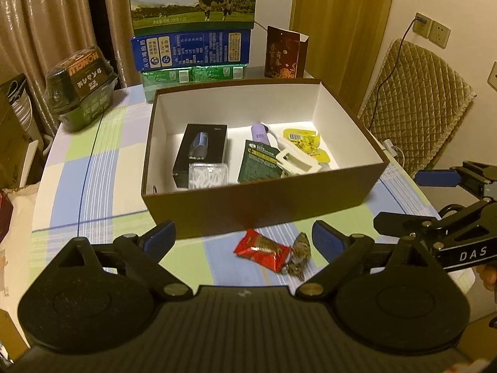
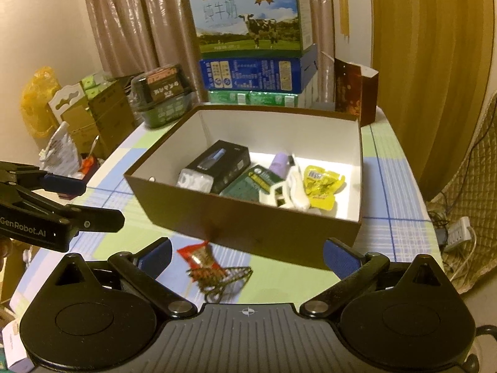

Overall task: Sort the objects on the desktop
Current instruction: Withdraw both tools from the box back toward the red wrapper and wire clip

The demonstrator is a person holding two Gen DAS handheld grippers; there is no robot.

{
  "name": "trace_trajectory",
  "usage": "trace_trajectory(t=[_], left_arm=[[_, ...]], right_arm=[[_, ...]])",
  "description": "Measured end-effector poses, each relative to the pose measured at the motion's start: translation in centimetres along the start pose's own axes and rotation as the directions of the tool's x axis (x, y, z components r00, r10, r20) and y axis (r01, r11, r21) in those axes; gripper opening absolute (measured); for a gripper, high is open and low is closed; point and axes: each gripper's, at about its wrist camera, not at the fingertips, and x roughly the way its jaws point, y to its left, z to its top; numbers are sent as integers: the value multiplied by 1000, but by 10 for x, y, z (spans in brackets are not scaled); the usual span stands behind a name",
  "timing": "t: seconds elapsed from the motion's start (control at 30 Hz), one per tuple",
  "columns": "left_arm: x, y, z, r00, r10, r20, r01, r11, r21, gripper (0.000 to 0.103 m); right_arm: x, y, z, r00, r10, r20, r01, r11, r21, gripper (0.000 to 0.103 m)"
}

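Most items already in box (image 1: 248, 199) ahead of both grippers. Red packet (image 1: 262, 250) and dark packet (image 1: 299, 256) remain on counter (image 1: 102, 192), between spread, empty jaws of left gripper (image 1: 243, 237); right gripper (image 2: 247, 253) likewise apart, empty.

Left gripper (image 1: 243, 237): poised before the near wall of the brown box (image 1: 264, 205), just short of it, pointing forward and down toward that wall. Jaws spread wide; blue pads (image 1: 161, 236) clear of any contact, gripping nothing.

Right gripper (image 2: 250, 253): likewise before the near wall of the box, off its right-hand corner, angled forward and down. Jaws spread wide, gripping nothing.

Seen from the left wrist: right gripper alongside at the right edge, level with the box's near right corner, part of a hand (image 1: 488, 275) behind its body.
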Motion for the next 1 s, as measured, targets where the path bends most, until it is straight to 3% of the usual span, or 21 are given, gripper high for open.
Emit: trace_trajectory(t=[0.47, 1.0], left_arm=[[-19, -4, -35, 999, 9, -40, -11, 999, -38, 93], [-9, 2, -61, 994, -2, -109, -7, 996, -87, 93]], right_arm=[[-5, 15, -27, 999, 19, -47, -20, 1000, -18, 101], [5, 25, -41, 995, 40, -88, -42, 999, -15, 101]])
